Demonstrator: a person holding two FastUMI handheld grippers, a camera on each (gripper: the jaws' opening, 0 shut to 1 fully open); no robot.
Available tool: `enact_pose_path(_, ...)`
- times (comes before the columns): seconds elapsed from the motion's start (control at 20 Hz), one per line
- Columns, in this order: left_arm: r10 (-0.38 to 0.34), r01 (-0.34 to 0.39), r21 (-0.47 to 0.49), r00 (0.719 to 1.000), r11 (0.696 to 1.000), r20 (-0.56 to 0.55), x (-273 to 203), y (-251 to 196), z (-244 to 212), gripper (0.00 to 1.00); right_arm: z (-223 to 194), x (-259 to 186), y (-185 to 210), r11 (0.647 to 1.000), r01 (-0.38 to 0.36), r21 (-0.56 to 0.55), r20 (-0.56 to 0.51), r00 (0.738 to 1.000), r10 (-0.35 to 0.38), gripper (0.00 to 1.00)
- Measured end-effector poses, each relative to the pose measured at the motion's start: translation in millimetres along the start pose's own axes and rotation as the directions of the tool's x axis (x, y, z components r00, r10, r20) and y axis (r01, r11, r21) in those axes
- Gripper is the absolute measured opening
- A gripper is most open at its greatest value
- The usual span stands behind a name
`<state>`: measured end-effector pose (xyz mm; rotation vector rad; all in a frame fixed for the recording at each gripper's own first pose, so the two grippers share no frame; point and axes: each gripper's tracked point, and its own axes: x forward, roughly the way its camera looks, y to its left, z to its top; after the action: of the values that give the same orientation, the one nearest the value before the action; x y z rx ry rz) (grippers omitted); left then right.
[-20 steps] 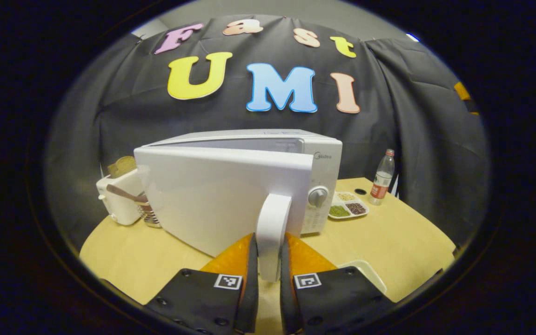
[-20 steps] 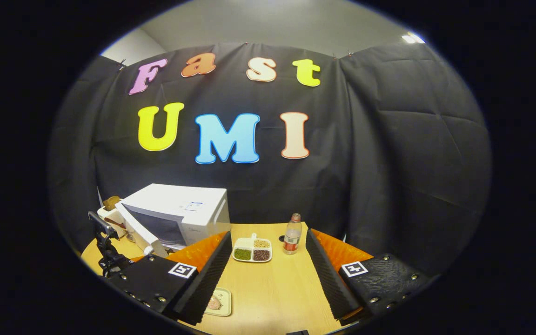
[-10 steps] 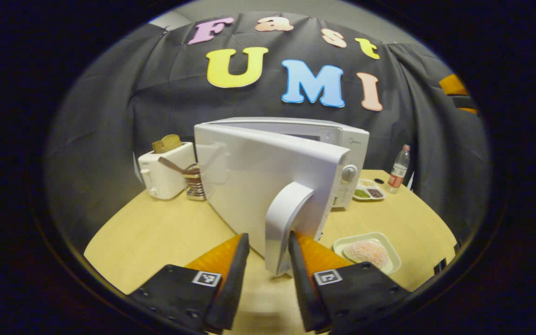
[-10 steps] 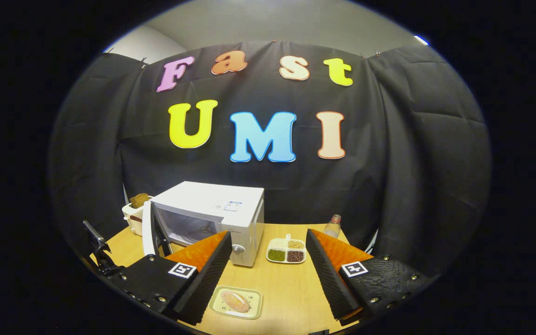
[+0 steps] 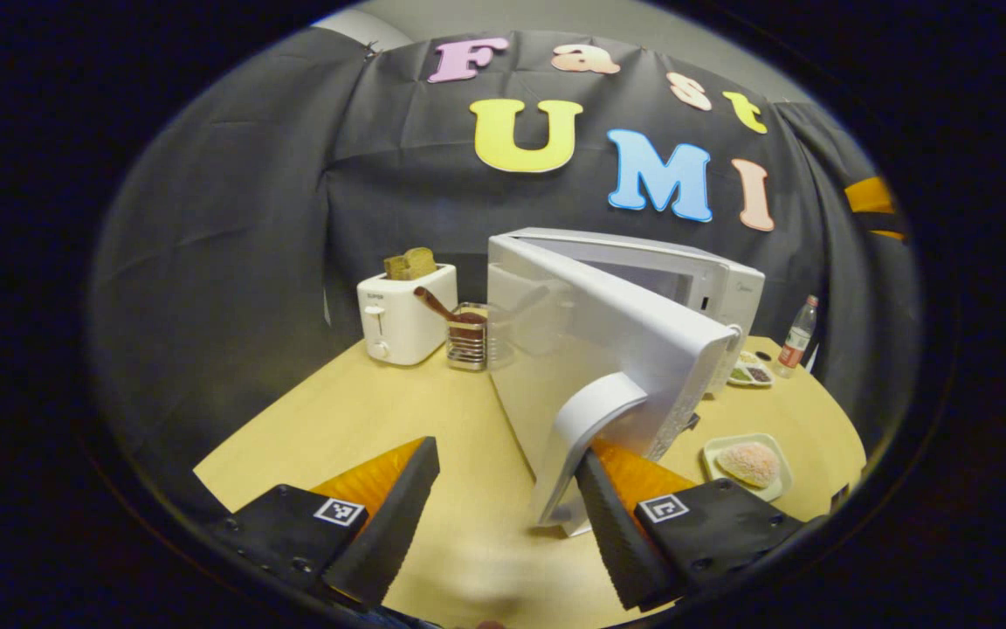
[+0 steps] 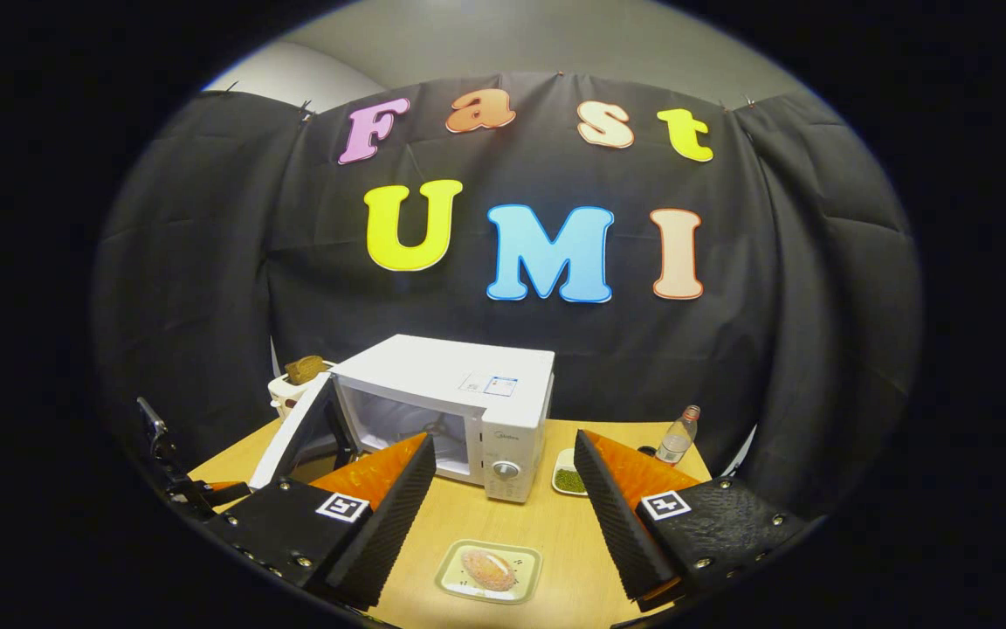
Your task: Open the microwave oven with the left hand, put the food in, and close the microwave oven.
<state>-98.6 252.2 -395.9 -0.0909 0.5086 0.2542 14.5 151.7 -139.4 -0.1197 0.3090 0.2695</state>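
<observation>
The microwave oven (image 6: 459, 397) stands at the far side of the table (image 6: 547, 533) with its door (image 5: 595, 336) swung well out on the left-hand hinge, and the cavity shows open in the right gripper view; the left gripper (image 5: 503, 489) has its fingers spread wide, the right-hand finger lying against the door's handle (image 5: 586, 437) and the other well clear of it, so nothing is clamped; the right gripper (image 6: 503, 489) hangs wide open and empty above the near edge of the table, with the food (image 6: 488, 568), a pinkish lump on a small plate (image 6: 520, 584), lying just beneath and between its fingers, in front of the oven and to the right of the open door; the step in hand looks like fetching the food, and it would go best by drawing the left gripper back without nudging the door shut, then lowering the right gripper level over the plate's rim, gripping firmly and carrying it flat round the door's free edge into the cavity; as to writing, a brand mark sits on the oven's front above the dial (image 6: 505, 469) and a sticker on its top, both too small to read surely; the toaster (image 5: 405, 310) and bottle (image 5: 797, 332) bear labels likewise illegible.
</observation>
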Motion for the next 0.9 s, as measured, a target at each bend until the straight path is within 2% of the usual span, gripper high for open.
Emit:
enact_pose_path(0.15, -0.023, 0.023, 0.014, 1.000, 1.000, -0.008, -2, 24, 1, 1.00, -3, 5, 17, 1.000, -0.016, -0.004, -0.013, 1.000, 0.016, 0.98)
enact_pose_path(0.3, -0.085, 0.086, 0.032, 0.996, 0.996, -0.013, 0, 44, 0, 0.97, -6, 7, 32, 1.000, -0.018, -0.017, -0.022, 1.000, 0.017, 0.98)
enact_pose_path(0.65, -0.199, 0.200, 0.065, 0.980, 0.978, -0.030, 11, 98, 3, 1.00, -16, 9, 71, 0.998, -0.035, -0.047, -0.036, 0.999, 0.034, 0.98)
enact_pose_path(0.7, -0.218, 0.220, 0.058, 0.975, 0.974, -0.033, 13, 99, 4, 1.00, -20, 10, 79, 0.997, -0.062, -0.041, -0.039, 0.997, 0.060, 0.98)
enact_pose_path(0.8, -0.254, 0.256, 0.049, 0.966, 0.965, -0.042, 11, 99, 5, 1.00, -34, 11, 103, 0.986, -0.164, 0.020, -0.062, 0.984, 0.165, 0.98)
enact_pose_path(0.9, -0.271, 0.273, 0.062, 0.962, 0.960, -0.043, 2, 100, 4, 1.00, -48, 14, 102, 0.977, -0.204, 0.053, -0.098, 0.973, 0.209, 0.98)
